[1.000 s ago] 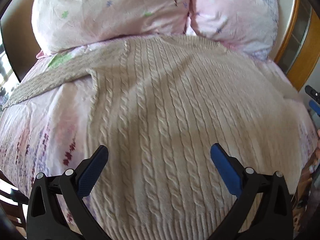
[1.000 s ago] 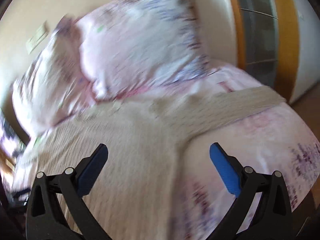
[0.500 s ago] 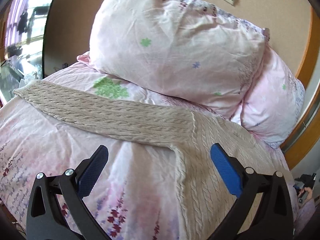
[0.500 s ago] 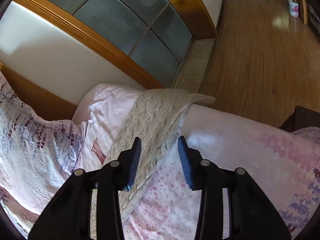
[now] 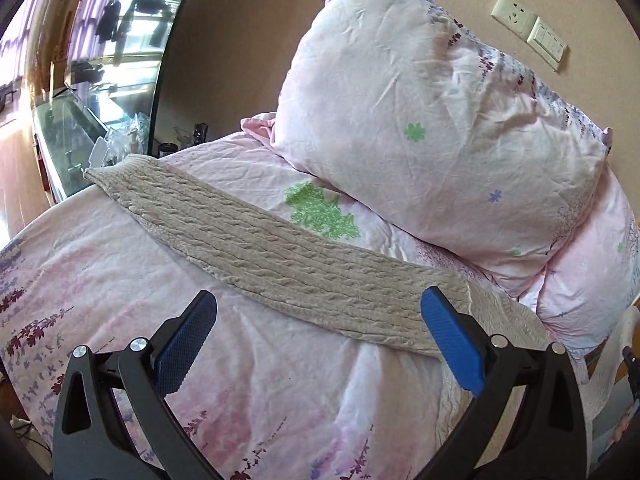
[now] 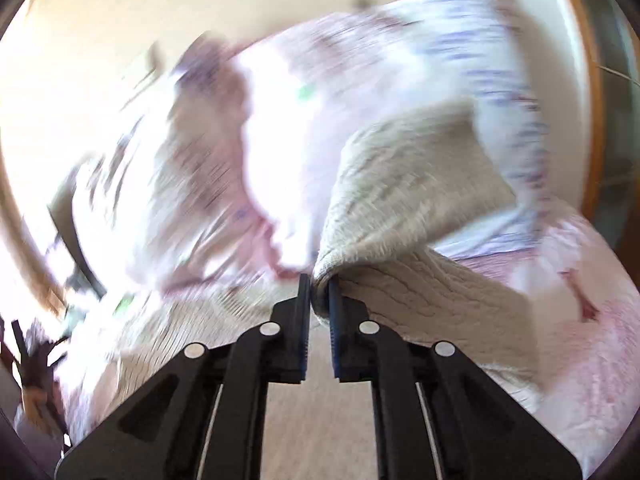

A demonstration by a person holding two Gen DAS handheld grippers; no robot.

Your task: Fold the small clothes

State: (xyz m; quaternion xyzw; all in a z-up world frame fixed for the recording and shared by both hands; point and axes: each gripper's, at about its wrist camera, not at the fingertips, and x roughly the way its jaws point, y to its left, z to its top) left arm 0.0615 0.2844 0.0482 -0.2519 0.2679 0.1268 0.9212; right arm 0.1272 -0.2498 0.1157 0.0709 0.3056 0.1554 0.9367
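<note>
A beige cable-knit sweater lies spread on the pink floral bed. In the left wrist view its left sleeve (image 5: 280, 256) stretches flat toward the far left bed edge. My left gripper (image 5: 316, 340) is open and empty, hovering just above the sleeve near the shoulder. In the blurred right wrist view my right gripper (image 6: 318, 284) is shut on the right sleeve (image 6: 404, 200), which is lifted off the bed and folds over the sweater body (image 6: 432, 304).
Two floral pillows (image 5: 420, 128) lean against the wall at the head of the bed. A bedside surface with small items (image 5: 132, 140) and a glass door stand beyond the left bed edge. Wall sockets (image 5: 532, 28) are above the pillows.
My right gripper has closed on the right sleeve and lifted it, swinging back over the sweater. My left gripper has moved left along the left sleeve and stays open.
</note>
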